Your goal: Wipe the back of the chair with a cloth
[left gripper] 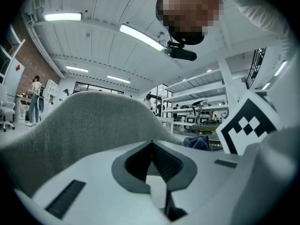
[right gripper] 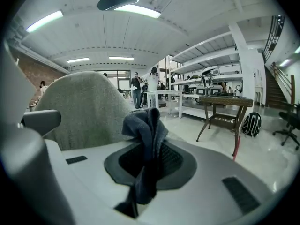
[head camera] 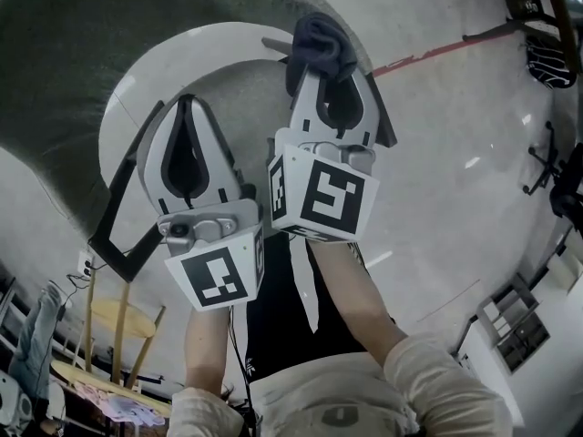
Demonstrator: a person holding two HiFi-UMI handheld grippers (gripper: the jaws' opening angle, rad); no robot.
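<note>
The right gripper (right gripper: 149, 146) has its jaws clamped on a dark blue-grey cloth (right gripper: 144, 121). The cloth is soft and nubbly, like terry. It bunches into a crumpled knob above the jaw tips and trails down in a narrow tail between the ribbed black pads. The left gripper (left gripper: 152, 142) has its jaws together, pad against pad, with nothing pinched between them. Both grippers have smooth white plastic shells with grey rubbery surrounds. Each carries a cube (head camera: 321, 192) printed with bold black-and-white square patterns (the only print I can make out).

The chair back (right gripper: 84, 108) stands just beyond the jaw tips. It is a broad, rounded hump of grey woven fabric with a fine, felt-like grain. From the right gripper view it lies ahead and to the left of the jaws, apart from the cloth, and a smooth dark armrest (right gripper: 41, 121) sits further left. From the left gripper view it fills the space ahead of the jaws. Off to the right of the right jaws stands a brown wooden table (right gripper: 225, 108) on a glossy pale floor.
</note>
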